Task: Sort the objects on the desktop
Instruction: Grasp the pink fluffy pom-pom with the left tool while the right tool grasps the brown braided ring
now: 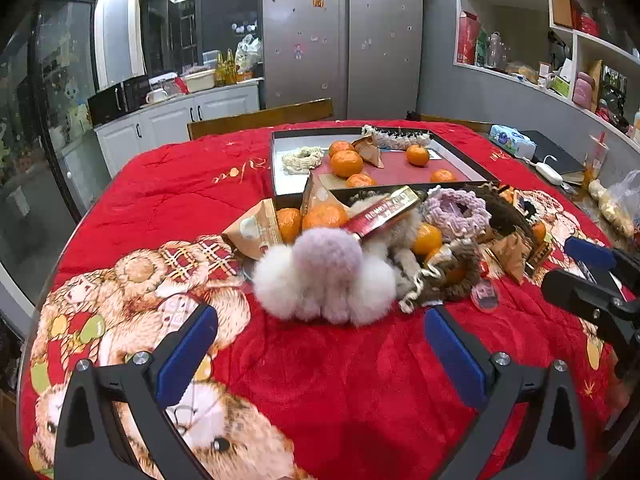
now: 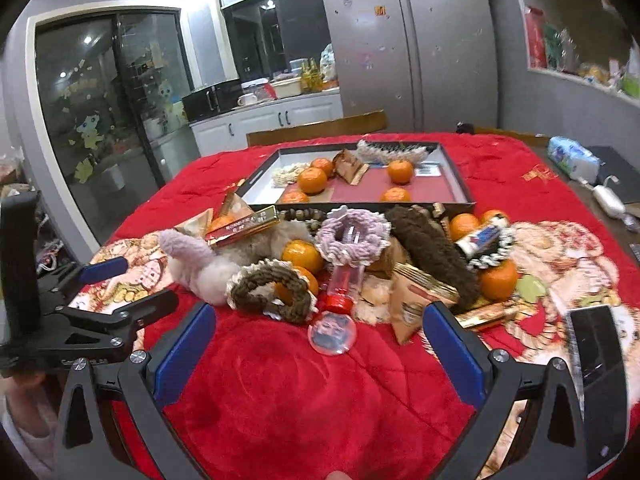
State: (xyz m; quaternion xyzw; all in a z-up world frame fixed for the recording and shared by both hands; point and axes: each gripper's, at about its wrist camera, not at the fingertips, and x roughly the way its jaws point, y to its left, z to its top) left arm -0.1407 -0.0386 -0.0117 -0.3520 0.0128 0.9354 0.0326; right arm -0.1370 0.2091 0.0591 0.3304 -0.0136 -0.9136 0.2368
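currently both tongs stand wide open with nothing between the pads: left tongs over bare red blanket, right tongs likewise, each short of the clutter.

the objects to sort lie in a heap at mid worktop, just in front of a black-rimmed tray. nearest the left tongs sits a fluffy white-and-lilac pompom scrunchie, with a red-and-gold bar leaning over it. behind these, tangerines and tan triangular packets are jammed together.

nearest the right tongs: a brown knitted scrunchie, a clear round badge flat on the blanket, a red-capped clear tube partly under a lilac crochet scrunchie. a tan packet lies just beside the right pad. a dark brown fuzzy scrunchie overlaps neighbouring tangerines.

tray already holds tangerines, a cream scrunchie and one packet.

off to the side: a tissue pack and a white charger.
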